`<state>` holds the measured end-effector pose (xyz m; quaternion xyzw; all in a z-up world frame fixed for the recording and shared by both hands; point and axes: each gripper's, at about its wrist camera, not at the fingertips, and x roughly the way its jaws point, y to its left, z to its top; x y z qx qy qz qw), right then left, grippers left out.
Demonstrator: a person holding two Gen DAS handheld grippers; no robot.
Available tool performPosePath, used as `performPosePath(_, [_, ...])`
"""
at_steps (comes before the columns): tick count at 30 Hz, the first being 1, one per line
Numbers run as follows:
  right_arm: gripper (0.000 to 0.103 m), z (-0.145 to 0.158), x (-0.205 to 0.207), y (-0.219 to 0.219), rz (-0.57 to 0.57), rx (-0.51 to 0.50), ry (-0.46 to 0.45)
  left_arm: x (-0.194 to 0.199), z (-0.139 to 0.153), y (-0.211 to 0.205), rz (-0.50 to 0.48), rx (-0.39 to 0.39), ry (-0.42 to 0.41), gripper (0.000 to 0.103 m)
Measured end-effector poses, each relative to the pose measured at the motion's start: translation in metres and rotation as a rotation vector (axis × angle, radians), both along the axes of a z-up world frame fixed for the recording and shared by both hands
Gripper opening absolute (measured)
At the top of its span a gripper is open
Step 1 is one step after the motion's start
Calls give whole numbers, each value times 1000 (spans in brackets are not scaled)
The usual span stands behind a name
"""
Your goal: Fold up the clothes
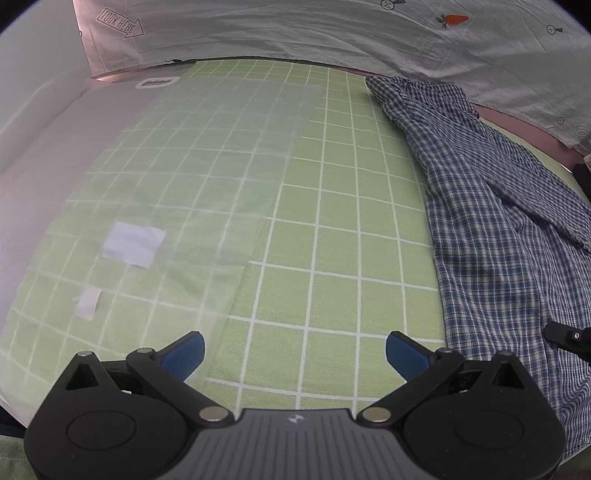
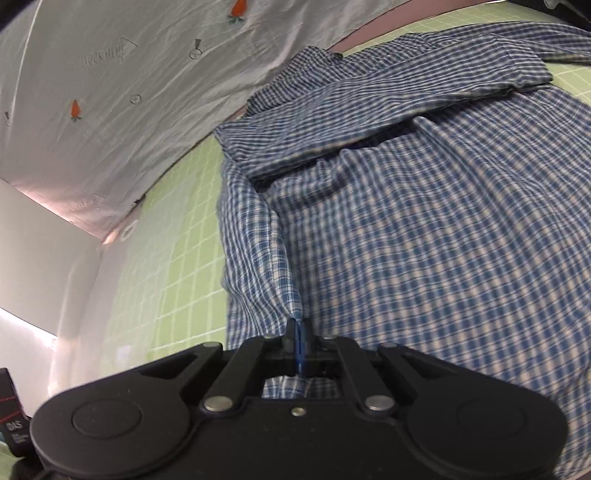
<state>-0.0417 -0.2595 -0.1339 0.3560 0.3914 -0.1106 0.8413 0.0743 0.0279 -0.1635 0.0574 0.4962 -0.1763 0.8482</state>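
Note:
A blue and white checked shirt (image 1: 495, 229) lies rumpled on the right side of a green grid-patterned cloth (image 1: 332, 229). In the left wrist view my left gripper (image 1: 294, 350) hangs open over the bare green cloth, left of the shirt, with nothing between its blue pads. In the right wrist view the shirt (image 2: 424, 229) fills most of the picture, one sleeve folded across its upper part. My right gripper (image 2: 299, 345) is shut, its blue pads pinching a ridge of the shirt's fabric near the front edge. A black part of the right gripper (image 1: 569, 338) shows at the shirt's edge.
A translucent plastic sheet (image 1: 192, 177) with white paper labels (image 1: 133, 243) covers the left part of the green cloth. A white sheet printed with carrots (image 1: 332, 33) hangs behind. A white panel (image 2: 48, 266) stands at the left, and a dark box (image 2: 13, 417) sits at the bottom left.

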Motion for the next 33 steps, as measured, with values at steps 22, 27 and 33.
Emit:
performPosePath(22, [25, 11, -6, -21, 30, -145, 66, 5, 4, -49, 59, 39, 6, 103])
performPosePath(27, [26, 22, -11, -60, -13, -152, 72, 2, 2, -82, 71, 56, 27, 103])
performPosePath(33, [28, 28, -19, -118, -82, -167, 79, 11, -7, -117, 83, 74, 58, 103])
